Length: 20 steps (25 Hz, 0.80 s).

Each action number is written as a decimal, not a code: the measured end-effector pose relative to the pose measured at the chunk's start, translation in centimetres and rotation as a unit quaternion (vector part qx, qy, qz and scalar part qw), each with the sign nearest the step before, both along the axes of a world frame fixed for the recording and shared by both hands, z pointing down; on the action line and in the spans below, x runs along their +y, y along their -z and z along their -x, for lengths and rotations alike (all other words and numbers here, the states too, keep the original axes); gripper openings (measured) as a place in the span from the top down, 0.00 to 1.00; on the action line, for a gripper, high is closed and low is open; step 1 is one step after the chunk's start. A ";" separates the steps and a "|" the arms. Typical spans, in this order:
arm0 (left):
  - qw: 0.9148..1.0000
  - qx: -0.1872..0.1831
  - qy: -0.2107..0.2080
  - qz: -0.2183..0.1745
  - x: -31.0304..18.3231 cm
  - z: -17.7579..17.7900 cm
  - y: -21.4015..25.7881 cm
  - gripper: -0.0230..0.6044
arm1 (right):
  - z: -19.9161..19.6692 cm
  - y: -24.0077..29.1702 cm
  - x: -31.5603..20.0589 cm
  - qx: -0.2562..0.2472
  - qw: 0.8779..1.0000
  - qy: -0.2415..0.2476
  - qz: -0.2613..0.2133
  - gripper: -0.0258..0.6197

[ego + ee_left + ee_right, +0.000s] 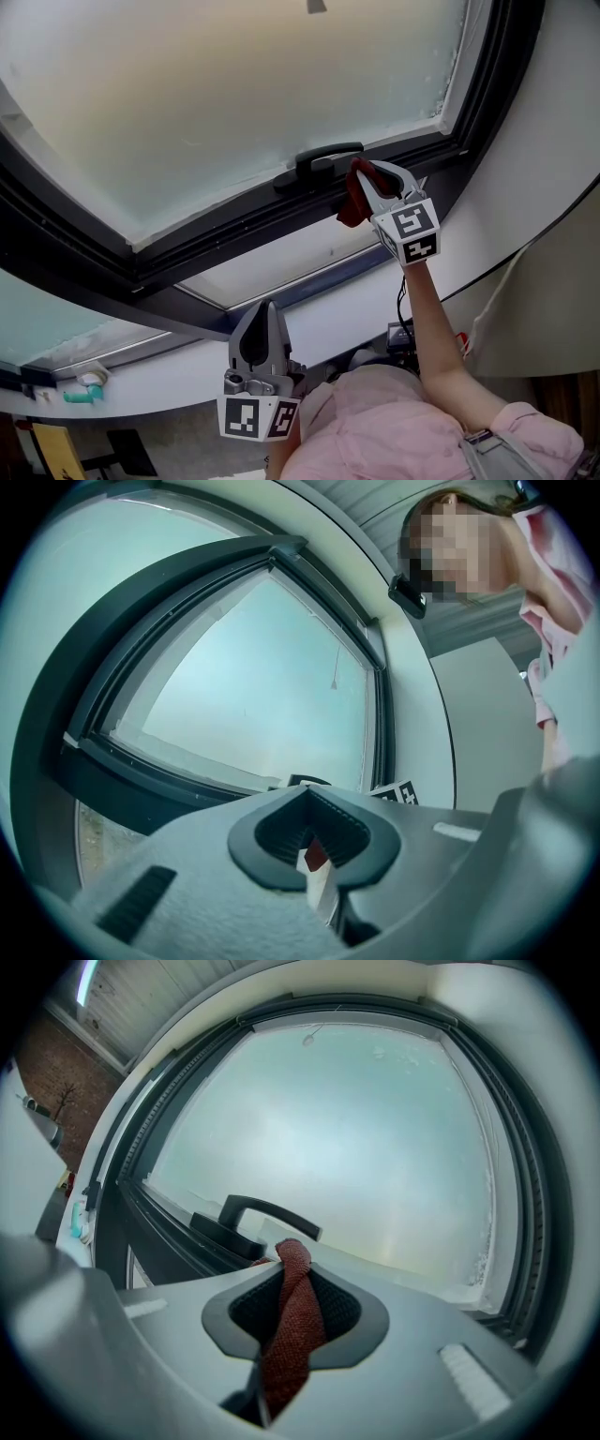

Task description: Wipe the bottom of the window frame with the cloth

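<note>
Frosted glass fills the dark window frame [187,246], its handle [323,161] just beside the right gripper [368,172], whose fingers are clenched on the red cloth [352,202]. Left gripper [263,319] hangs lower, fingers pressed together, empty. Best press the cloth flat against the frame and drag it steadily along

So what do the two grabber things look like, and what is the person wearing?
Both are light grey plastic. The left gripper and right gripper each narrow to a rounded point, with dark ridged pads inside. Each carries a white cube printed with black square markers. The person wears a pink top.
</note>
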State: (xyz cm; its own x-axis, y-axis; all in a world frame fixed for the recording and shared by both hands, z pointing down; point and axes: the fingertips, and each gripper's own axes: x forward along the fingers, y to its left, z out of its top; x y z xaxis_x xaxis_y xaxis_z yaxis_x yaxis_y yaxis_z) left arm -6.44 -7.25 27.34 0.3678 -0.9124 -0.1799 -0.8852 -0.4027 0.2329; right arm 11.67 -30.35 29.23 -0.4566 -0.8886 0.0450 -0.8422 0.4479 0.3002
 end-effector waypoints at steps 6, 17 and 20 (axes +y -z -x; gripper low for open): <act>1.000 0.000 0.000 0.002 0.1 -0.6 -0.1 0.97 | -1.0 0.0 -0.3 -0.002 1.000 -0.003 0.003 0.86; 1.000 -0.001 0.009 0.006 0.5 -0.5 -0.1 0.97 | -1.2 0.0 -0.2 -0.013 1.000 0.000 0.003 0.86; 1.000 -0.003 0.010 0.007 0.4 -0.5 -0.2 0.97 | -1.0 0.0 -0.1 -0.011 1.000 -0.008 0.002 0.86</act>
